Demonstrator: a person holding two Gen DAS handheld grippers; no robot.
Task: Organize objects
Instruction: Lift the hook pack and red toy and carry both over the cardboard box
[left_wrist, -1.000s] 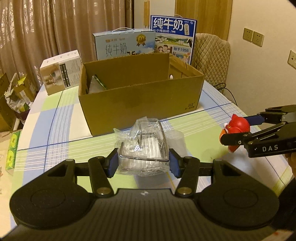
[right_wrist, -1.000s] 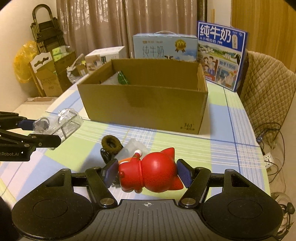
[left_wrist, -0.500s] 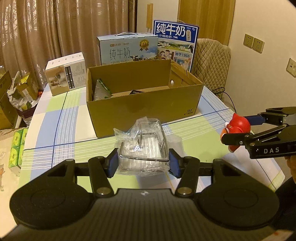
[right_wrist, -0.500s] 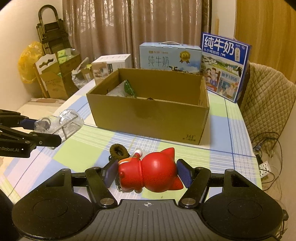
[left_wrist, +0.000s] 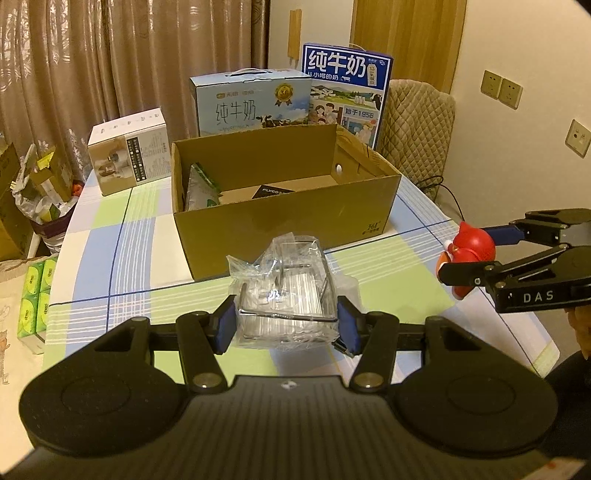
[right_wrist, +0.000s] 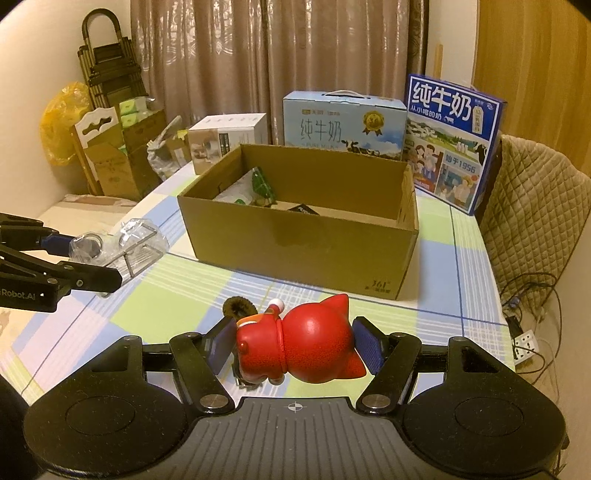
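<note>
The cardboard box (left_wrist: 284, 206) lies straight ahead of both grippers, in the middle of each frame, with its open top facing up and its long side running left to right across the picture. The left gripper (left_wrist: 288, 325) has its pads pressed on a wire rack wrapped in clear plastic (left_wrist: 286, 295), held above the table in the lower middle of the left wrist view. The right gripper (right_wrist: 295, 349) is closed about halfway on a red toy figure (right_wrist: 301, 349), which lies on its side between the pads, its head toward the left of the frame. Both loads seem clear of the table (right_wrist: 177, 299). Neither hand looks clearly nearer to the box; in each view the near wall stands just beyond the load. I judge that the next move is to carry each thing forward over this wall and lower it inside.

Inside the box, at its left end, a green and white packet (left_wrist: 201, 188) leans, and a flat black item (left_wrist: 273, 192) lies on the floor; the right part looks free. The table has a checked cloth of green, blue and white. A brown hair tie (right_wrist: 238, 306) lies on it just beyond the red toy. Behind the box stand milk cartons (left_wrist: 251, 101), and curtains (left_wrist: 129, 55) fill the back.
</note>
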